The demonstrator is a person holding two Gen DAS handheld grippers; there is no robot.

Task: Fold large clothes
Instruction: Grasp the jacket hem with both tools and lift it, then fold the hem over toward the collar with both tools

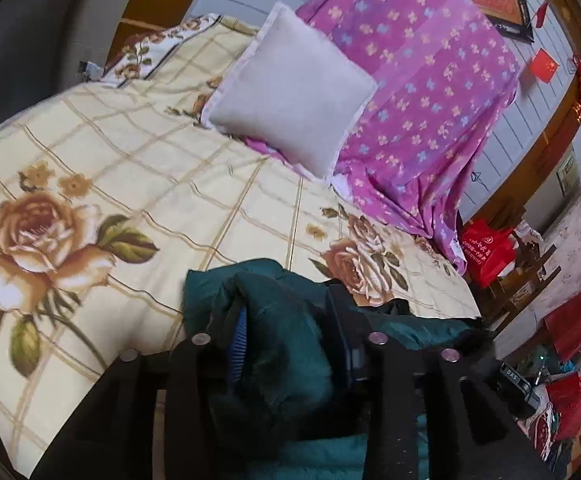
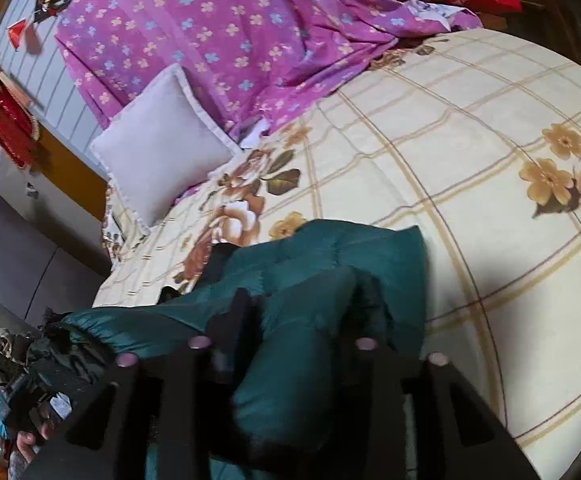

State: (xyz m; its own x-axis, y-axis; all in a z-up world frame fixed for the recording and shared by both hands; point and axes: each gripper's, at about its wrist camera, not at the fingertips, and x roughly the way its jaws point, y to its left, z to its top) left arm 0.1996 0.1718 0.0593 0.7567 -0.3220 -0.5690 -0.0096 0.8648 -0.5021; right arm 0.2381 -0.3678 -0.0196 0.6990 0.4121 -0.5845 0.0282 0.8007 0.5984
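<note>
A dark teal padded jacket with a black fur trim lies bunched at the near edge of the bed. My left gripper is shut on a thick fold of it, the cloth bulging between the blue-padded fingers. In the right wrist view the same jacket fills the lower middle. My right gripper is shut on another fold of it, its fingers half buried in the cloth. Both hold the jacket just above the cream rose-print bedspread, which also shows in the right wrist view.
A white pillow leans on a purple flowered sheet at the head of the bed. A red bag and clutter stand on the floor beside the bed. A grey cabinet stands on the other side.
</note>
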